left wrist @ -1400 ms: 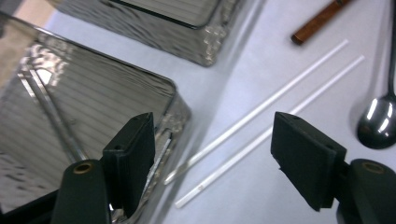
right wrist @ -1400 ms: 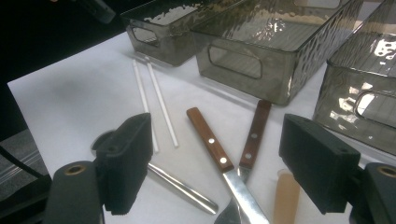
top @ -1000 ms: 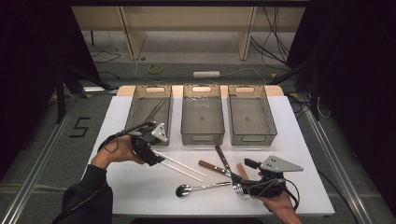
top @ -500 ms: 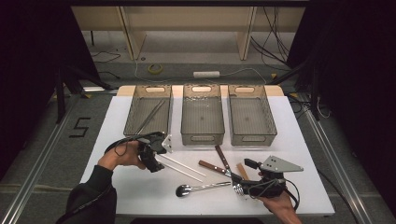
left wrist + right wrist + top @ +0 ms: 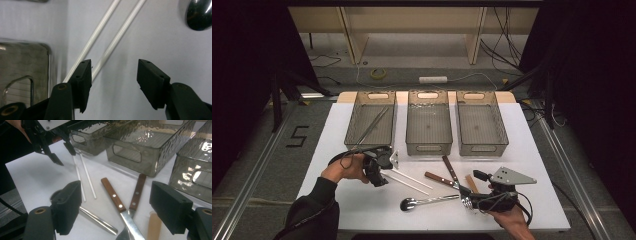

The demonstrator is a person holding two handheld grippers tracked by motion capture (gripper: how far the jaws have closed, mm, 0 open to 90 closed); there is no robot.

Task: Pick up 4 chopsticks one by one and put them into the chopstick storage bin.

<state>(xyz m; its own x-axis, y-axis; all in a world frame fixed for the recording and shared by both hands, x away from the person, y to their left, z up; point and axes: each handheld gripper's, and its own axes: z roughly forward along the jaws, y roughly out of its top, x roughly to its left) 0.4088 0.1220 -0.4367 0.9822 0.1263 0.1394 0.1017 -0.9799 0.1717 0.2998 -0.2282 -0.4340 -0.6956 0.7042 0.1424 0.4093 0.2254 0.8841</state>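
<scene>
Two white chopsticks lie side by side on the white table. My left gripper hangs low over their left ends, open. In the left gripper view its jaws have just been closing; the chopsticks run up from the left jaw, one tip just inside it, and no pad presses on them. My right gripper rests near the front right, open, facing two wooden-handled knives and a steel spoon. The left gripper shows far off in that view.
Three smoky clear bins stand in a row at the back: the left bin holds thin metal sticks, the middle bin and right bin look bare. A short beige stick lies by the knives. The spoon lies near the front edge.
My left gripper has sunk toward the table and onto the chopsticks' left ends, its jaws narrower than before. The right gripper has stayed put.
</scene>
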